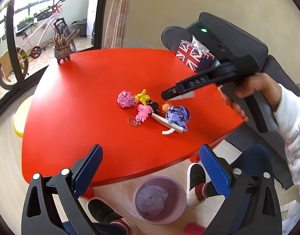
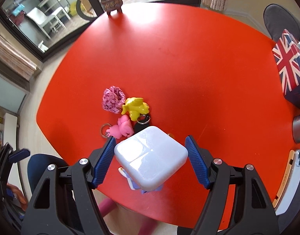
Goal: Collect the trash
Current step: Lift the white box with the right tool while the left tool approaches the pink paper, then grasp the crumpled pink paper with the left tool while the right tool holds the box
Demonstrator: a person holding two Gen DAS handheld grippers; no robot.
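Note:
On the red table (image 1: 81, 98) a pink crumpled paper ball (image 1: 126, 101) (image 2: 112, 99) lies beside yellow (image 2: 136, 105) and pink (image 2: 123, 128) toy keychains. A purple crumpled paper (image 1: 178, 115) rests on a white plastic piece (image 1: 170, 128). My right gripper (image 2: 150, 140) (image 1: 169, 96) hangs above this pile, tilted down, shut on a white rounded square box (image 2: 150, 156) held off the table. My left gripper (image 1: 151, 150) stands open and empty over the table's near edge. Below it a pink bin (image 1: 180, 210) on the floor holds purple paper.
A Union Jack tissue box (image 1: 193, 57) (image 2: 288, 68) sits at the table's right. A potted plant (image 1: 62, 51) (image 2: 111, 2) stands at the far edge. A phone (image 2: 294, 176) lies at the right. The person's slippered feet (image 1: 196, 186) flank the bin. A yellow stool (image 1: 18, 117) stands on the left.

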